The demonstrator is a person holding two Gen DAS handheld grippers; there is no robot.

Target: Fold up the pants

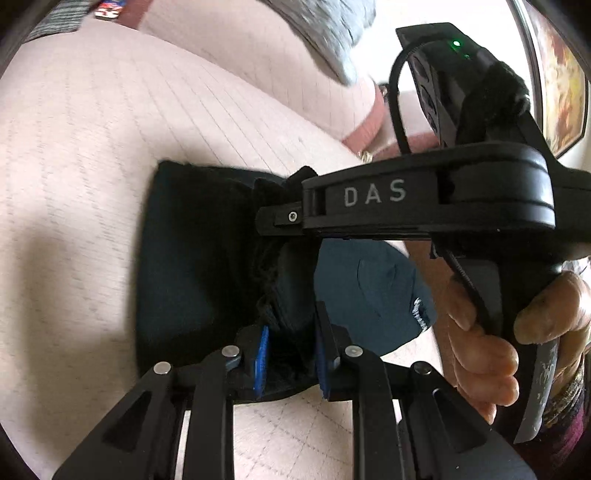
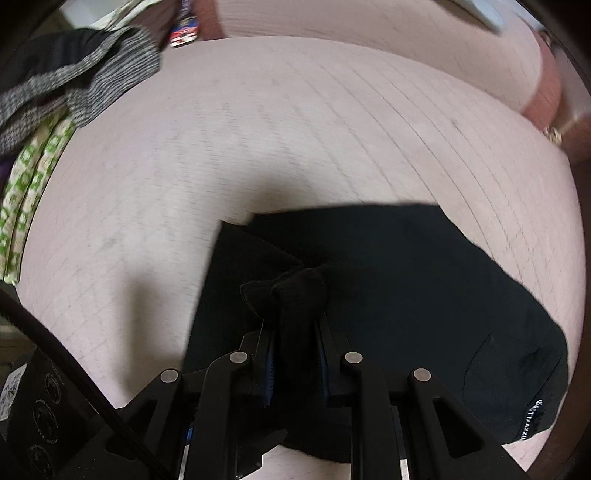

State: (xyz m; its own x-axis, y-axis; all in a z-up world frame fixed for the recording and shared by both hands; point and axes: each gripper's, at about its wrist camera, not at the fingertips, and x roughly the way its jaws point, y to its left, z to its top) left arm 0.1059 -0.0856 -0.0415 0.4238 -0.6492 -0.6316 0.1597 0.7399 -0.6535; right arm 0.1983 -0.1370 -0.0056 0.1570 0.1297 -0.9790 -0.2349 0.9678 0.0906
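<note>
Dark navy pants (image 1: 192, 258) lie folded on a pale pink quilted bed (image 1: 92, 155). My left gripper (image 1: 291, 354) is shut on a bunched edge of the pants, blue pads either side of the cloth. My right gripper (image 2: 295, 354) is shut on another bunched fold of the same pants (image 2: 406, 295). In the left wrist view the right gripper's body (image 1: 424, 199), marked DAS, crosses just above the pants, held by a hand (image 1: 487, 343). A white logo (image 2: 532, 417) shows on the pants at lower right.
A grey knitted garment (image 2: 74, 81) and a green-patterned cloth (image 2: 33, 173) lie at the bed's left edge. A pink pillow with a brown band (image 2: 546, 88) lies at the far right. A grey cloth (image 1: 332, 33) lies at the top.
</note>
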